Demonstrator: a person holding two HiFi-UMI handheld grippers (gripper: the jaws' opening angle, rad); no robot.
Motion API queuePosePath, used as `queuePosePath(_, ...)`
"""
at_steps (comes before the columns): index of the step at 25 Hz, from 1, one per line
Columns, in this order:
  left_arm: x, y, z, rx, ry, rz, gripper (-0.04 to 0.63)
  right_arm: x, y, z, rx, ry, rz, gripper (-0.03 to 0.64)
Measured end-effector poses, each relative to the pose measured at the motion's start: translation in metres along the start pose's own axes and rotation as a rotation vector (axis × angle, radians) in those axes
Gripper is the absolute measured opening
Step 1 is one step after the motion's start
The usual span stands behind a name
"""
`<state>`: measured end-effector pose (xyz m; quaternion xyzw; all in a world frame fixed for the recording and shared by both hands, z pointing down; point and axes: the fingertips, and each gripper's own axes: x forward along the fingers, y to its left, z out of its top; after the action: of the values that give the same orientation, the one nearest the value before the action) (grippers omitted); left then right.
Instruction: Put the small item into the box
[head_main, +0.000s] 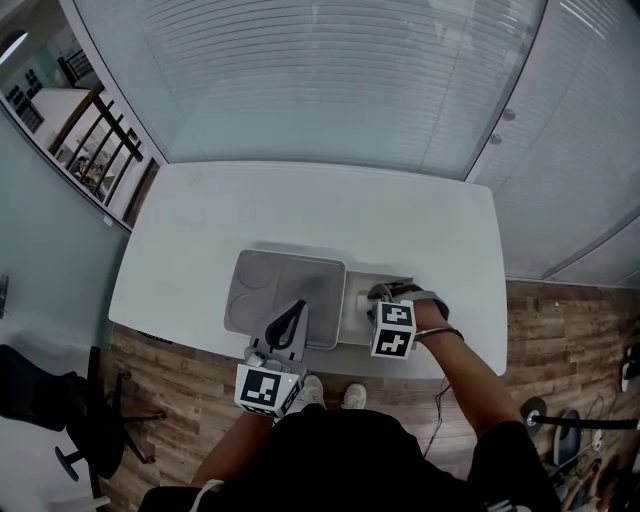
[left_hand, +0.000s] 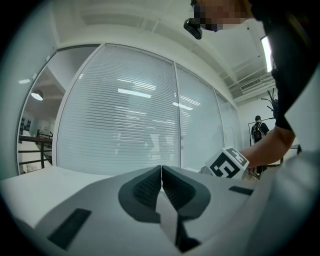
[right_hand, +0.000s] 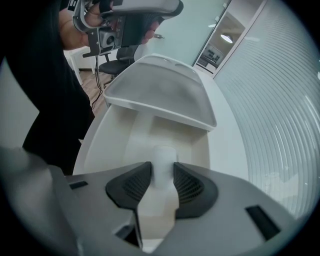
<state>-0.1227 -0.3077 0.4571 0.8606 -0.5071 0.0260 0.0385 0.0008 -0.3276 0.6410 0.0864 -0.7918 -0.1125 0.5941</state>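
The only print in sight is the black-and-white square pattern on the two marker cubes: one cube (head_main: 266, 388) at the lower middle of the head view, the other (head_main: 394, 330) just right of centre. The other also shows at the right of the left gripper view (left_hand: 227, 163).

The right claw (right_hand: 162, 168) is held partly open around a small white item (right_hand: 162, 159). Its two dark ribbed pads (right_hand: 137, 184) touch the item on either side, and the item's rounded top stands up above them. The item has a narrower top and a wider lower part that runs down between the jaws. It is over the inside of the open white box (right_hand: 117, 140), near the bottom middle of the right gripper view. I cannot tell whether it touches the box floor. In the head view the right claw (head_main: 383, 293) sits over the box (head_main: 356, 318), just right of centre, and hides the item.

A gray lid (right_hand: 155, 92) lies flat on the white table (right_hand: 227, 140) with its edge against the box. In the head view the lid (head_main: 290, 275) is at the centre, left of the box.

The left claw (left_hand: 161, 172) is closed, its pads meeting with nothing between them. In the head view it (head_main: 293, 312) is over the lid's near edge.
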Motion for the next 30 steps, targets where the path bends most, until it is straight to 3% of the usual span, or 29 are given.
queuePosePath(6,0.003,-0.008,0.005,0.019,-0.005,-0.036,0.014,-0.022,0.000,0.005,0.053,-0.062,-0.039,0.212)
queuePosePath(10,0.003,-0.010,0.003,0.011,-0.008,-0.047,0.014,-0.055,-0.006,0.022,0.160,-0.214,-0.132,0.204)
queuePosePath(18,0.004,-0.009,0.015,0.042,-0.023,-0.055,0.014,-0.144,-0.034,0.038,0.592,-0.667,-0.406,0.138)
queuePosePath(22,0.003,-0.008,0.014,0.041,-0.012,-0.055,0.014,-0.172,-0.039,0.029,0.761,-0.834,-0.469,0.090)
queuePosePath(25,0.004,-0.012,0.012,0.036,-0.009,-0.069,0.014,-0.191,-0.042,0.021,0.839,-0.927,-0.530,0.012)
queuePosePath(30,0.005,-0.016,0.013,0.032,-0.032,-0.081,0.014,-0.225,-0.040,0.015,0.851,-0.966,-0.699,0.005)
